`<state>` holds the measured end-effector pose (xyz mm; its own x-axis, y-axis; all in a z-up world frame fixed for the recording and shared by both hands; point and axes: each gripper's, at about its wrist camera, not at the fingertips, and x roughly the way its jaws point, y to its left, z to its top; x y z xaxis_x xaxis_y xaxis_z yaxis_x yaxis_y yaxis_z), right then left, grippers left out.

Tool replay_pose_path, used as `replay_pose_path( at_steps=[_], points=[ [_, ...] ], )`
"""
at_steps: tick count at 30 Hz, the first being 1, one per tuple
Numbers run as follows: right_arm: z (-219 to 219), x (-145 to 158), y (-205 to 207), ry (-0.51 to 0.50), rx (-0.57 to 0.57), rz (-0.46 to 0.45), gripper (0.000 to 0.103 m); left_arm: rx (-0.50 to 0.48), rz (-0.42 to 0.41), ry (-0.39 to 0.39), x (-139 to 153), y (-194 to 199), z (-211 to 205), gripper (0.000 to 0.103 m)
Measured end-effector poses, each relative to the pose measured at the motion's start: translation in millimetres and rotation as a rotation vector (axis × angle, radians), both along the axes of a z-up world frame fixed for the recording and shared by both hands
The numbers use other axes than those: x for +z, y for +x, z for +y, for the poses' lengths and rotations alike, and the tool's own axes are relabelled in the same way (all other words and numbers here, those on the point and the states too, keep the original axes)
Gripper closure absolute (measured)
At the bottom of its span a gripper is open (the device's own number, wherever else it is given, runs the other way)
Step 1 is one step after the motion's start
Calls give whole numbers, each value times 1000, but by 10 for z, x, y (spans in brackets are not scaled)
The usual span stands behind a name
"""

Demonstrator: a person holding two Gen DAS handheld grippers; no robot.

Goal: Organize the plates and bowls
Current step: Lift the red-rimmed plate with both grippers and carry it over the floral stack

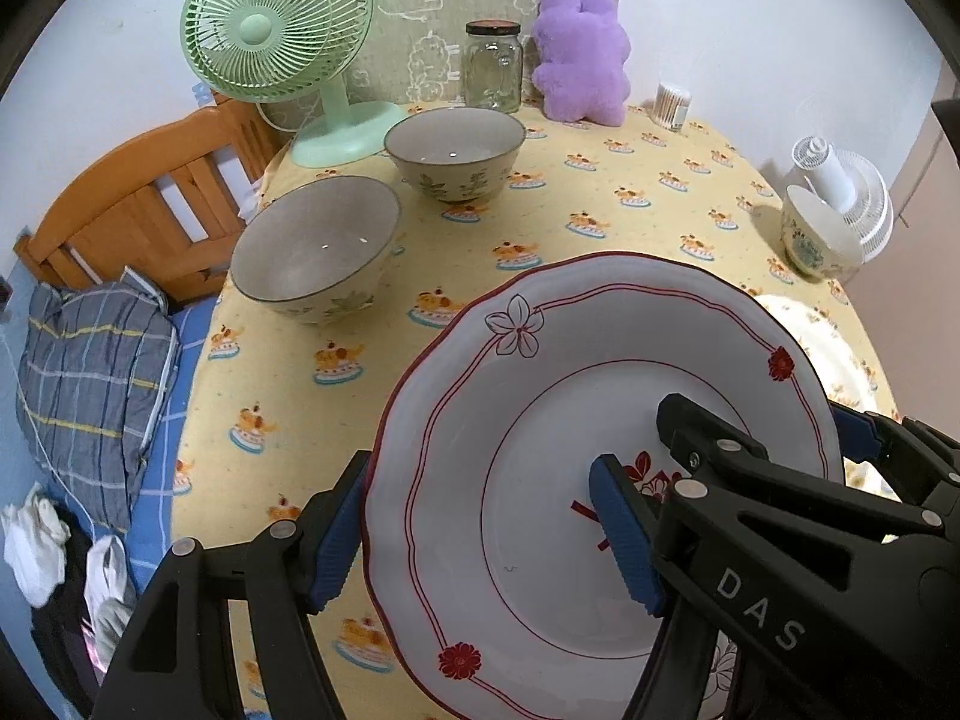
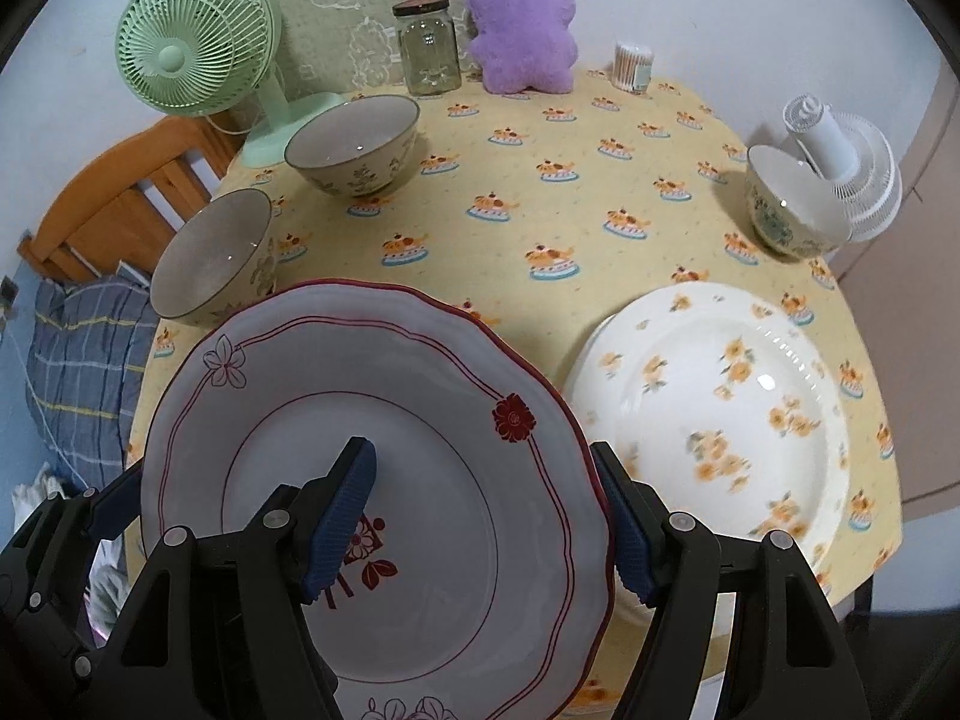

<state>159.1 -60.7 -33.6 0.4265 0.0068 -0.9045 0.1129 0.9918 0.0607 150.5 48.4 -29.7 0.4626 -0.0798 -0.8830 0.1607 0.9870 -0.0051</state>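
A white plate with a red rim [image 1: 528, 420] is held above the table, tilted; it also shows in the right wrist view [image 2: 384, 396]. My left gripper [image 1: 480, 534] is shut on its left edge, and my right gripper [image 2: 486, 516] is shut on its right edge. A white plate with yellow flowers [image 2: 720, 402] lies on the table to the right. Two grey bowls [image 1: 318, 246] [image 1: 456, 150] stand at the back left. A small patterned bowl [image 2: 786, 204] stands at the right.
A green fan [image 1: 282, 30], a glass jar [image 1: 493, 66], a purple plush toy [image 1: 582, 54], a cotton-swab box [image 1: 672, 105] and a white fan [image 2: 840, 168] line the table's far edges. A wooden bed frame [image 1: 132, 204] is to the left.
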Motion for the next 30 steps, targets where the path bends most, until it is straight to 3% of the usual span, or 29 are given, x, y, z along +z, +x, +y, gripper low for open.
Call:
replay_pose_path(
  at_steps=[16, 30],
  points=[
    [-953, 106, -38, -34, 10, -1, 28, -3, 5, -35, 13, -20, -960, 30],
    [-1794, -141, -49, -59, -49, 71, 28, -53, 82, -57, -285, 52, -1753, 30]
  ],
)
